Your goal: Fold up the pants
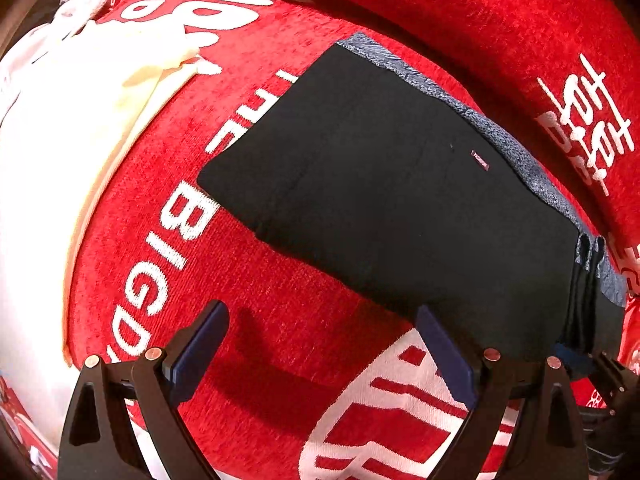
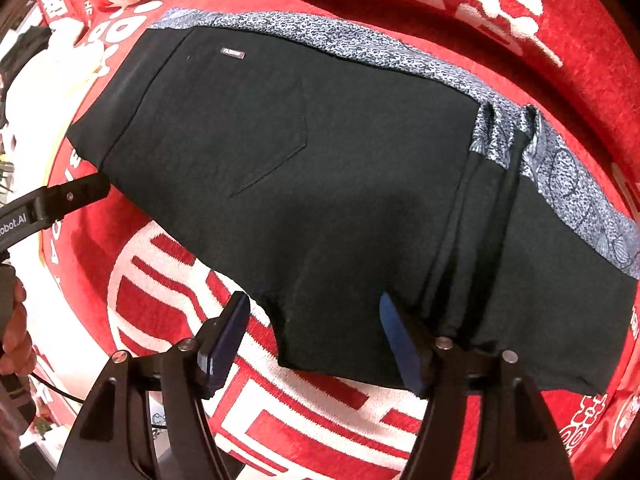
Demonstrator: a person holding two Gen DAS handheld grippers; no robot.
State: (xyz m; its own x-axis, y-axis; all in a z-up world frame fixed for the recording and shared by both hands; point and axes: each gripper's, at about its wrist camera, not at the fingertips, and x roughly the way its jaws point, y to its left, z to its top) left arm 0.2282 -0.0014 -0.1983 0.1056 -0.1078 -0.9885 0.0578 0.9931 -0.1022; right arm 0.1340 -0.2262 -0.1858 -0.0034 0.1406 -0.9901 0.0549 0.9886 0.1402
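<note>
Black pants [image 2: 320,184], folded w/ patterned lining showing, lie flat on red blanket [image 1: 280,320]. Left gripper [image 1: 320,344] & right gripper [image 2: 316,340]: fingers spread wide, holding nothing, near pants' edge.

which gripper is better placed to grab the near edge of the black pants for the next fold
Probably the right gripper: its open jaws straddle the near hem of the black pants. The left gripper, also open, sits mostly over the red cover, with only one finger at the pants' edge.
</note>
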